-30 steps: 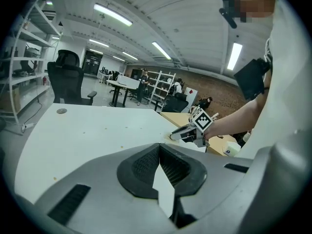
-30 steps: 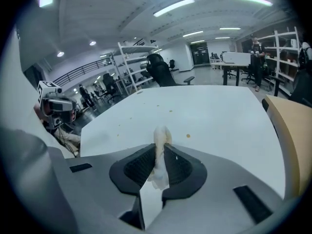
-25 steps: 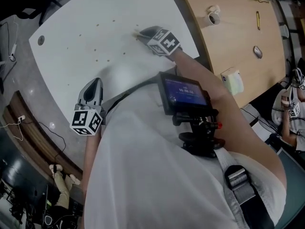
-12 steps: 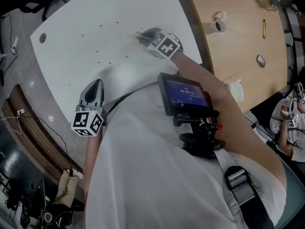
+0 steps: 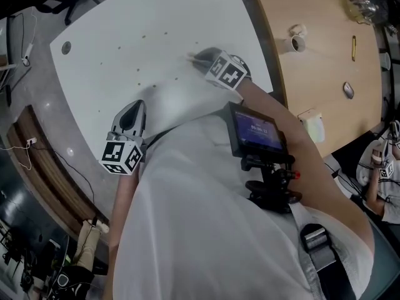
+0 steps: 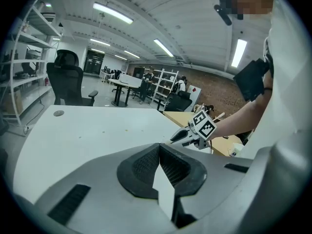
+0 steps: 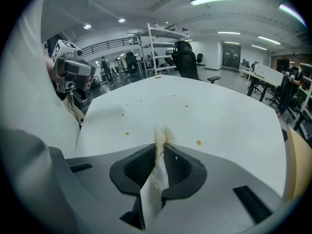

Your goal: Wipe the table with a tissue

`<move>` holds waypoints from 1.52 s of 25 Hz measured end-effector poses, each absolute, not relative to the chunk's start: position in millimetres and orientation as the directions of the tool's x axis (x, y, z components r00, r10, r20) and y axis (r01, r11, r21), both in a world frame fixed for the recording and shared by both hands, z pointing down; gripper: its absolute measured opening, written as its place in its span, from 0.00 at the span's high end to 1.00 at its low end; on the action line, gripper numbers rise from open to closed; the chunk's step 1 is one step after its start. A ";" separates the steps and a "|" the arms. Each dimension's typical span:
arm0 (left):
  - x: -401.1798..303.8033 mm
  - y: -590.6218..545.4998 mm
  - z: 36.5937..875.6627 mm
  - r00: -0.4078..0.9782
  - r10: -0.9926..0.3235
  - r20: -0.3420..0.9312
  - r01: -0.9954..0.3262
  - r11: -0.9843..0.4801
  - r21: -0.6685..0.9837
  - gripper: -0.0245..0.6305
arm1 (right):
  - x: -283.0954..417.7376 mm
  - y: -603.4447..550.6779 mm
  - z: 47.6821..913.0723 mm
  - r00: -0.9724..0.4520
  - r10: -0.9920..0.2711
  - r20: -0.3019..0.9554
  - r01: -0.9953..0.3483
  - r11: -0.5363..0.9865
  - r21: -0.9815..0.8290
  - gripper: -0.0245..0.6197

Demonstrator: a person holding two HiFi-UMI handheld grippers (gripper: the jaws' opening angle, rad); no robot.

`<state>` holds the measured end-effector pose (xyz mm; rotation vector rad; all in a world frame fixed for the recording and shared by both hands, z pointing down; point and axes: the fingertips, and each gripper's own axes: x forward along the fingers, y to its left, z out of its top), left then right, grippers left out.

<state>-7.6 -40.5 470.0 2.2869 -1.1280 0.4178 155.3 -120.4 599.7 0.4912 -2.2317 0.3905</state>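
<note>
My right gripper point(image 5: 206, 59) rests low over the white table point(image 5: 125, 24), shut on a crumpled white tissue point(image 7: 161, 136) that sticks out past its tips onto the tabletop. Several small brown spots point(image 7: 199, 142) dot the surface ahead of it. My left gripper point(image 5: 130, 119) hovers near the table's near edge, its jaws closed with nothing between them. From the left gripper view, the right gripper point(image 6: 183, 136) and its marker cube point(image 6: 204, 126) show off to the right.
A wooden table point(image 5: 319, 17) adjoins on the right with a small cup point(image 5: 296, 42), a pen point(image 5: 353, 47) and a mouse point(image 5: 348, 90). A round grommet point(image 5: 65, 47) sits at the white table's far corner. A black chair point(image 6: 68, 82) stands beyond. My torso hides the near table area.
The right gripper with the tissue has slid a little nearer to me across the table. The left gripper has kept its place.
</note>
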 end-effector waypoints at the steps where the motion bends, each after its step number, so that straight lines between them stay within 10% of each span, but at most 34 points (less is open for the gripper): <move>1: -7.8 -40.1 470.1 0.600 -0.628 0.496 -0.799 -0.498 0.337 0.95 | 154.4 -116.2 599.6 -0.607 -0.212 0.766 -0.458 0.881 -0.119 0.87; 17: -2.3 -30.6 472.0 0.612 -0.625 0.484 -0.789 -0.514 0.335 0.95 | 134.3 -24.6 598.5 -0.698 0.077 0.712 -0.246 0.908 -0.339 0.87; 29: -6.3 -24.5 471.6 0.571 -0.660 0.489 -0.821 -0.475 0.317 0.95 | 208.4 -165.7 575.0 -0.673 -0.371 0.640 -0.679 0.654 -0.334 0.87; 38: -21.0 -26.2 470.8 0.528 -0.684 0.503 -0.849 -0.430 0.306 0.95 | 215.7 -207.2 596.7 -0.522 -0.461 0.717 -0.752 0.646 -0.132 0.87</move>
